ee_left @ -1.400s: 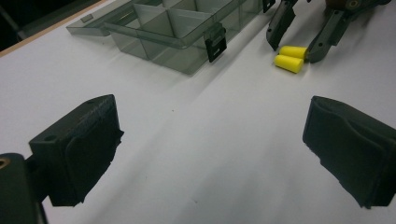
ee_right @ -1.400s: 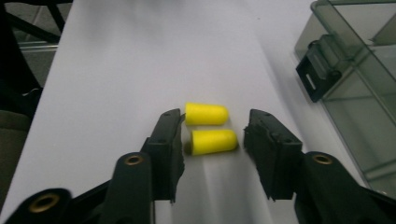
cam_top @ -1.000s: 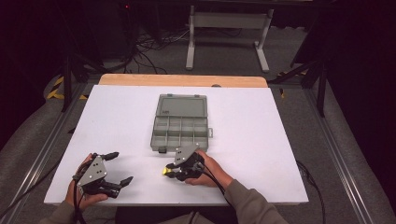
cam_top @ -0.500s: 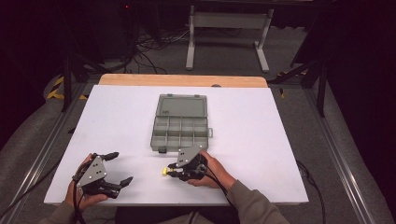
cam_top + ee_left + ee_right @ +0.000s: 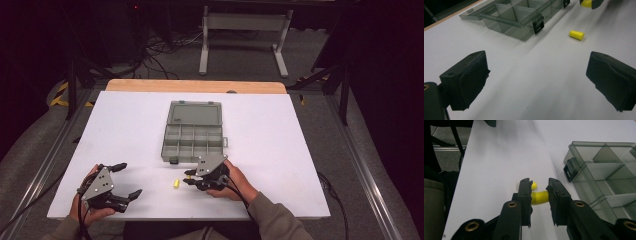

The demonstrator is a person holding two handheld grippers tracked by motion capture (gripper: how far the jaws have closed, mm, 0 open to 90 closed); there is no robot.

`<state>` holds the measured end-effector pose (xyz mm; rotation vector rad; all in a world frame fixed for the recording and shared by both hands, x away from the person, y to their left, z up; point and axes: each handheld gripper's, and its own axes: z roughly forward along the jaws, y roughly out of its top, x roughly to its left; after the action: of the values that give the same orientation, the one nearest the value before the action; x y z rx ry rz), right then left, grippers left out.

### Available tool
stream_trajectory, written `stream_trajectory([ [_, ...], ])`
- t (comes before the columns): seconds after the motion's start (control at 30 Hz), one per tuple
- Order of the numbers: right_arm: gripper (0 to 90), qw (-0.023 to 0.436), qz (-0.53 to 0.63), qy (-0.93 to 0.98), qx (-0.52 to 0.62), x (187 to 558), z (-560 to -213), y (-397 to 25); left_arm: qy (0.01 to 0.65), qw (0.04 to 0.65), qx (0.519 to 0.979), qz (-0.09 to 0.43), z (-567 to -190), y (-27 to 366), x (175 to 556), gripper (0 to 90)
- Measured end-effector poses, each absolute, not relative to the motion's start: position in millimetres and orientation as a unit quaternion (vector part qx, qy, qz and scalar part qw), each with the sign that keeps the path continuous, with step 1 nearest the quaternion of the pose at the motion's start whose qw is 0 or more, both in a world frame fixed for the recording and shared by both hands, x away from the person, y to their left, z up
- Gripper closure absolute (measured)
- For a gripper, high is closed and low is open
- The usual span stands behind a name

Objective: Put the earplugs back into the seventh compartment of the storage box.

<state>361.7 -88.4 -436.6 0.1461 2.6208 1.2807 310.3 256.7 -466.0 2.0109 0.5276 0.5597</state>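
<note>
Work in hand: you are putting yellow foam earplugs into the grey compartment box [image 5: 192,138]; this is my reading from the plug in your grip and the open box beside it.

Right gripper [image 5: 539,191]: its jaws are closed on one earplug [image 5: 539,198], pinched across its middle; in the high view the right gripper [image 5: 190,178] sits near the front edge of the desk, just in front of the box's front wall.

Left gripper [image 5: 536,82]: jaws spread wide with nothing between them; it rests near the front left corner of the desk [image 5: 125,125], well apart from the box.

Second earplug [image 5: 175,184]: lying loose on the desk, just to the left of the right gripper's tips and between your two grippers; it is also plain in the left gripper view [image 5: 576,35], on its side and apart from the box.

Box: lid folded back flat toward the far edge; the compartments that I can see look empty, though the far ones are too small to judge.

Done so far: one plug picked up, as it looks; nothing visibly placed in the box yet.

Left to do: carry the held plug over the front wall into a compartment and let go; then fetch the loose one; whether you shut the lid after I cannot judge.
</note>
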Motion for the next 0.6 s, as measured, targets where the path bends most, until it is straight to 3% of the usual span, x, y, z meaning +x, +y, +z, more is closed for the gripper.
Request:
stream_trajectory([
  [0.6, 73.3, 0.147, 0.463, 0.872, 0.061, 361, -418, -105, 0.215, 0.474, 0.823, 0.228, -466, 257, 310, 4.9],
])
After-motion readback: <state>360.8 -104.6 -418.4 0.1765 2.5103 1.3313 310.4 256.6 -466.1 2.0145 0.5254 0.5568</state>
